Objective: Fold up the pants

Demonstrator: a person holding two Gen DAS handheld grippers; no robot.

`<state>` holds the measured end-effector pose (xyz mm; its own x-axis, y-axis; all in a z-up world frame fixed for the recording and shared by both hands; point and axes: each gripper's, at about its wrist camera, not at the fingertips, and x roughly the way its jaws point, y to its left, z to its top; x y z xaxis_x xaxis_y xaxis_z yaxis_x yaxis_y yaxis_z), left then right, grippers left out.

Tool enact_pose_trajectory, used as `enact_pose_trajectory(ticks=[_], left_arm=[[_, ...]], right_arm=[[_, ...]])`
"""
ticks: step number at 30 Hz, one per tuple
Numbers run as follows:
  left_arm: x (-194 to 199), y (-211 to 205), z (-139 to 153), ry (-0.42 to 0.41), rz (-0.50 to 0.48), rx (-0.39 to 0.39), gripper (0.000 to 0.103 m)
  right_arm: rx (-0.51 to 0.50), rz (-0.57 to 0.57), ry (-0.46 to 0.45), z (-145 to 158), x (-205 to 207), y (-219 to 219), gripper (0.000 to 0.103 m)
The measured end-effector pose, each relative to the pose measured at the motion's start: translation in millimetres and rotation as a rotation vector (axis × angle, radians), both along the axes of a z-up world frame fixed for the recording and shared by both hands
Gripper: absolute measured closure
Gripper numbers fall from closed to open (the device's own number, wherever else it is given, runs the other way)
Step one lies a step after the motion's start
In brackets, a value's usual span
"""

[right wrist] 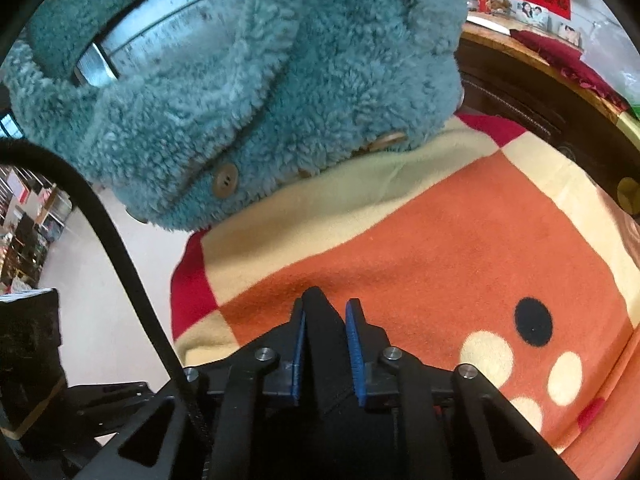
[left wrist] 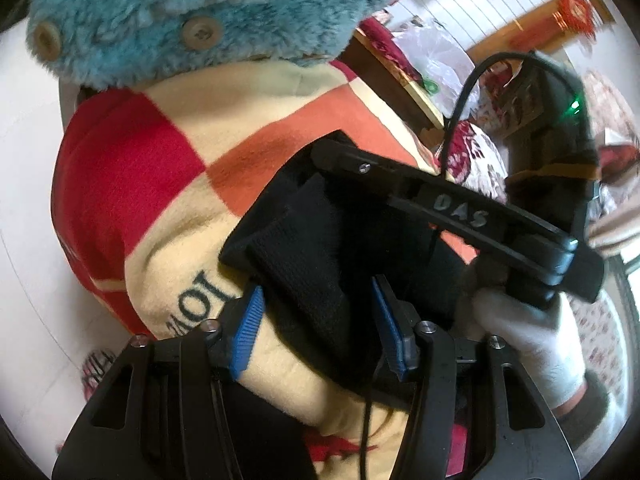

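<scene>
I judge the step in hand to be the take-up of the pants [left wrist: 320, 248] at two points ahead of a fold. They lie low and centre in the left wrist view, a bunched mass of black cloth on a checked blanket [left wrist: 168, 160].

Right gripper [right wrist: 327, 354]: jaws closed on a peak of the black cloth at lower centre of its own view, both blue pads pressed against it. In the left wrist view this tool crosses the right centre of the frame, held by a white-gloved hand [left wrist: 532, 332].

Left gripper [left wrist: 320, 324]: jaws apart, cloth lying between them. The right pad [left wrist: 390, 328] sits against the fabric; the left pad [left wrist: 246, 328] appears to stand clear, over the blanket. I cannot confirm a grip, so I record it as not yet closed on the cloth.

Next move, in my judgement: close the left jaws fully on the fabric, then lift both ends together and draw them apart so the heap opens flat.

Materials:
- Pants: matte black knit with a fine ribbed weave, limp, folded on itself in thick layers.
- Blanket: soft napped fleece in red, orange and cream squares, with dark lettering and dots.
- Teal coat [right wrist: 240, 80], upper part of both frames: deep shaggy pile, round tan buttons.
</scene>
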<state>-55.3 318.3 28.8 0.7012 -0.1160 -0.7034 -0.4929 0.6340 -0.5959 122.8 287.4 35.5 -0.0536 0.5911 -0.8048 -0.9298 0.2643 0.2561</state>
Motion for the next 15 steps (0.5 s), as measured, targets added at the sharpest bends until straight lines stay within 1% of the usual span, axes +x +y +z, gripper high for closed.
enact_pose_trajectory(ticks=[1, 4, 9, 12, 15], left_arm=[[-1.1, -0.5, 1.6, -0.002, 0.000, 0.018, 0.070], [-4.8, -0.1, 9.5, -0.034, -0.010, 0.039, 0.080], [-9.0, -9.8, 41.6, -0.111, -0.040, 0.117, 0.085], [-9.3, -20.3, 64.6, -0.168, -0.074, 0.153, 0.086], [-7.4, -38.2, 87.7, -0.225, -0.130, 0.191, 0.087]], right_arm=[[0.013, -0.002, 0.003, 3.6, -0.1, -2.0, 0.088], [0.065, -0.014, 0.022, 17.2, 2.6, -11.3, 0.089], [0.164, -0.063, 0.065, 44.2, 13.6, -30.2, 0.090], [0.224, -0.099, 0.090, 62.5, 20.2, -53.1, 0.090], [0.276, -0.144, 0.117, 79.7, 23.8, -78.3, 0.090]])
